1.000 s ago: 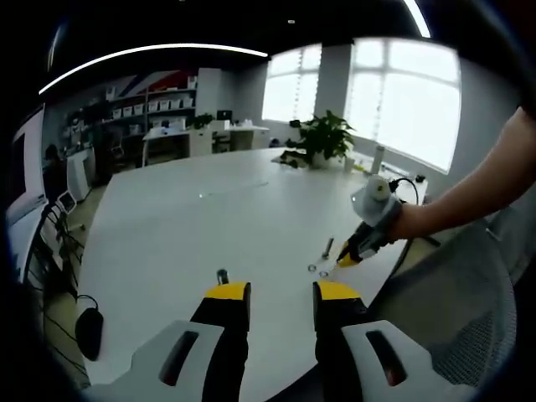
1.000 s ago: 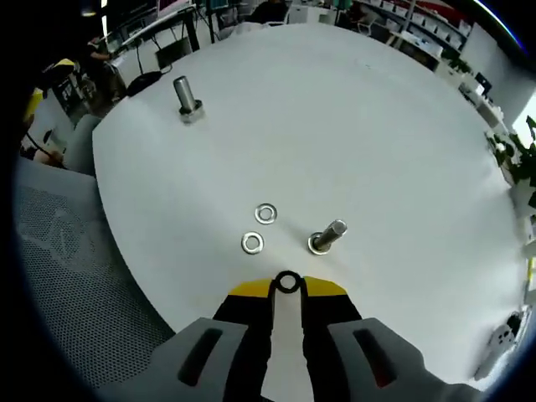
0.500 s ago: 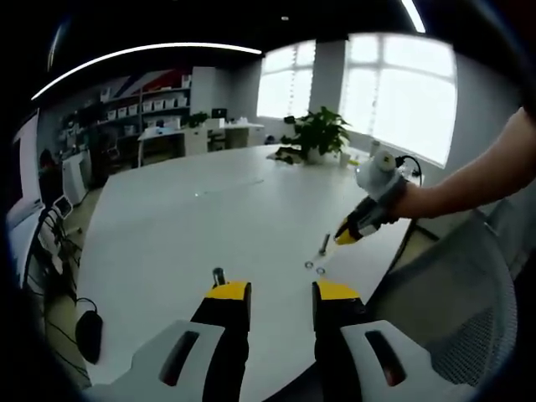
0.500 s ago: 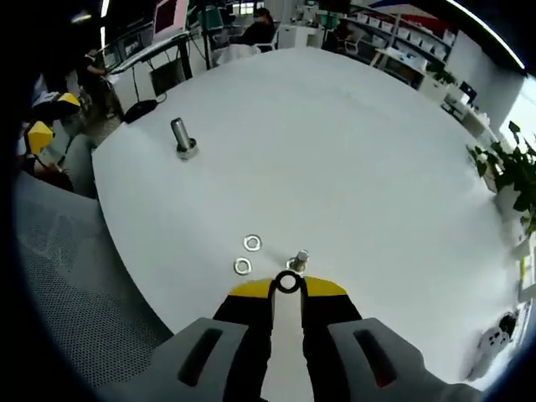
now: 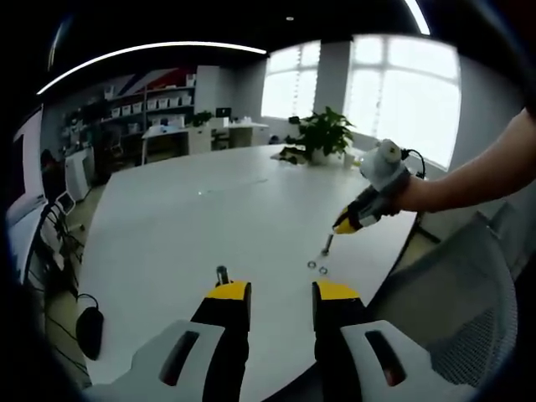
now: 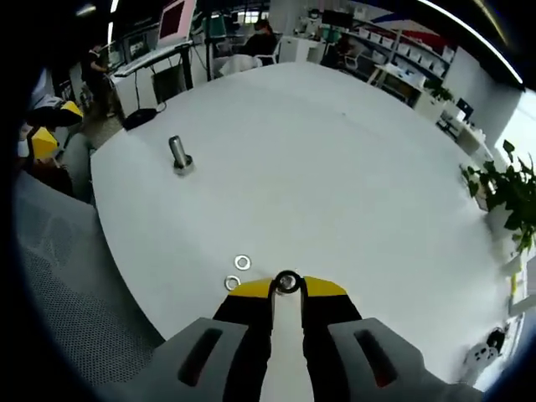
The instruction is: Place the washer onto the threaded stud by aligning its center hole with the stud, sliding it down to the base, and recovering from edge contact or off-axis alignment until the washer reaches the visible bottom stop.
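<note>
Right hand-held gripper (image 6: 287, 289) clamped on washer (image 6: 287, 282), moved from beside the stud (image 5: 327, 244) to above it since a second ago. Alignment step next. Two spare washers (image 6: 237, 273) lie just left on desk (image 6: 335, 167). Left hand-held gripper (image 5: 280, 295) idle, agape, empty.

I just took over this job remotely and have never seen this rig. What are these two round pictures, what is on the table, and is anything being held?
A person holds a two-jaw gripper in each hand; each carries a fisheye camera looking along its own jaws. In the left gripper view, the left gripper hangs open near a stud standing on the white table, and the right gripper shows farther off above another stud. In the right gripper view, the right gripper pinches a washer. Two spare washers lie on the table beside it.
</note>
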